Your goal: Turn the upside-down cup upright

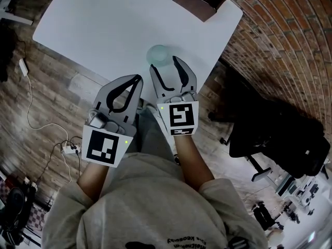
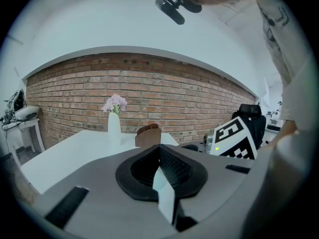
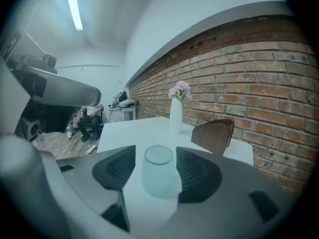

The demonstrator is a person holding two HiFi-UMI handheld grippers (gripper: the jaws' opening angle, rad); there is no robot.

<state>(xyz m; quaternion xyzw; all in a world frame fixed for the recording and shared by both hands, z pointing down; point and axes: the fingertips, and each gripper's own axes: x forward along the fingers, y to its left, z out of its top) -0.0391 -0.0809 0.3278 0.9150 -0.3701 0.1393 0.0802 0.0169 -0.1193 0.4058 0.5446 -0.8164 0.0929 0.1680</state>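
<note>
- Green-tinted, see-through cup stands mouth-down on the white bench. It is close to the edge nearest the person, with its flat base facing up.
- Right gripper reaches forward and low, its 2 jaws spread wide, 1 on each side of the cup. In the right gripper view a gap shows between each dark ribbed pad and the cup's wall, so nothing is pinched yet.
- That straddling position looks deliberate. With the cup centred between the jaws, a squeeze would catch it by its sides and leave the wrist free to roll it over.
- Left gripper sits just beside the right one, a little nearer the person, with its tips about at the bench's edge. Its 2 jaws are pressed together on nothing. It seems parked out of the way, since 1 gripper should be enough for a light cup.
- Farther along the bench, well apart from the cup, stand a white vase with pink flowers and a brown wooden object. A brick wall runs behind the bench.
- As I read it, the task is at the approach stage: the cup is not yet gripped, lifted or turned. Its smooth, tapered wall could slip if the squeeze lands too high or too softly.
</note>
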